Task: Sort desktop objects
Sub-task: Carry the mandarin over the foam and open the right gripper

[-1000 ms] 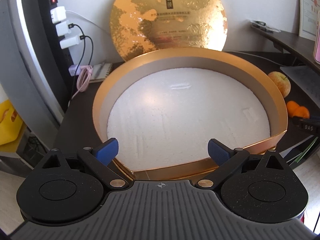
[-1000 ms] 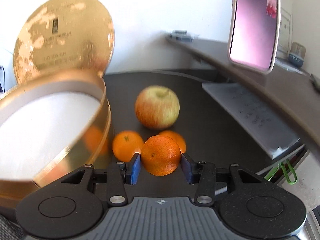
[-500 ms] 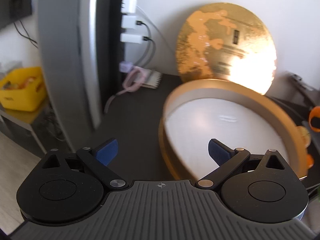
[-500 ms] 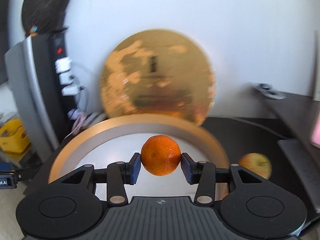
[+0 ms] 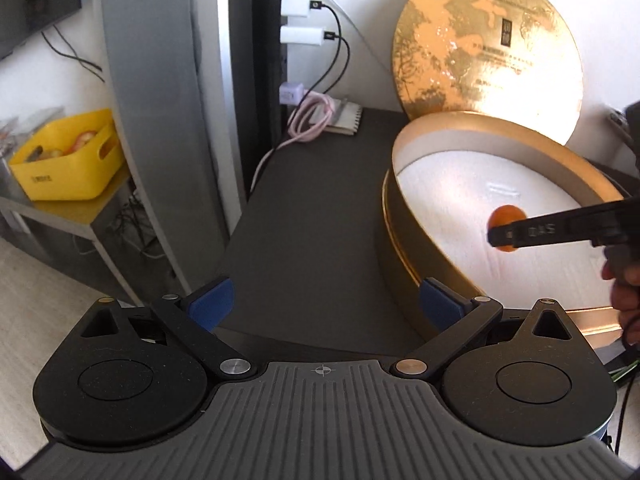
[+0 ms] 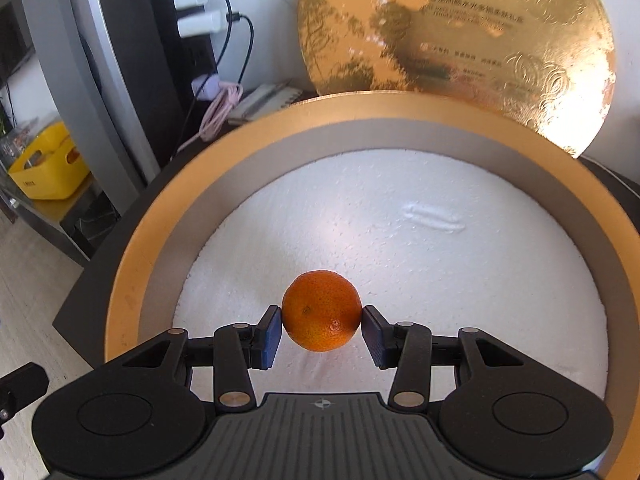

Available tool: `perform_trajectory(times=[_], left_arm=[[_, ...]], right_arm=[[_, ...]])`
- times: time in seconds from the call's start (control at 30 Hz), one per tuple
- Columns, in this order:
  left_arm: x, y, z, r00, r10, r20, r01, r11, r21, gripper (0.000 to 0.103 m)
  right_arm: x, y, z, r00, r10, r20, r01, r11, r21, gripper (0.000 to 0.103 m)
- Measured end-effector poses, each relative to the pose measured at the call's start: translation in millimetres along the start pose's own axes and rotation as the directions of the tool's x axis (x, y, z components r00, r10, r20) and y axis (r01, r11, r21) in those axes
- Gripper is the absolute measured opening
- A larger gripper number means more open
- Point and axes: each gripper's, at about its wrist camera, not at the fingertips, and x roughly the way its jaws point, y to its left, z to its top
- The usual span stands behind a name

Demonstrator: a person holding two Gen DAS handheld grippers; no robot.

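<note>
Tangerine point(image 6: 321, 311) round, navel toward camera, in right claw point(image 6: 322, 330).

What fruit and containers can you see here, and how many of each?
Small round orange tangerine: 1
Round gold box with white foam floor: 1
Round gold embossed lid: 1
Yellow plastic bin: 1
Total: 4

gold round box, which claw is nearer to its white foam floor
Right. The right claw hangs over the foam floor inside the gold round box, shut on the orange. The left claw is open, outside the box's rim over the dark desk.
</note>
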Motion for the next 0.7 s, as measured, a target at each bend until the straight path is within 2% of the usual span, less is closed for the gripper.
perform_trajectory(times=[0.23,0.37,0.43,0.7], left_arm=[[5,-2,-1,1.0,-0.002,-0.02,0.002,1.0,0.0,0.101],[4,-3,0,1.0,0.0,-0.02,0.0,1.0,0.0,0.101],[3,-4,0,1.0,0.005,-0.019,-0.005,1.0,0.002,0.101],[-1,-9,2,1.0,0.022,-0.011,-0.022,1.0,0.014,0.101]], right_arm=[[3,4,3,1.0,-0.013,-0.011,0.012,0.999,-0.031,0.046],[0,4,1,1.0,-0.013,0.001,0.014,0.999,-0.034,0.055],[-5,1,-1,1.0,-0.016,0.018,0.017,0.999,-0.03,0.06],[-54,-25,-17,0.991,-0.001,0.137,-0.006,0.999,0.046,0.064]])
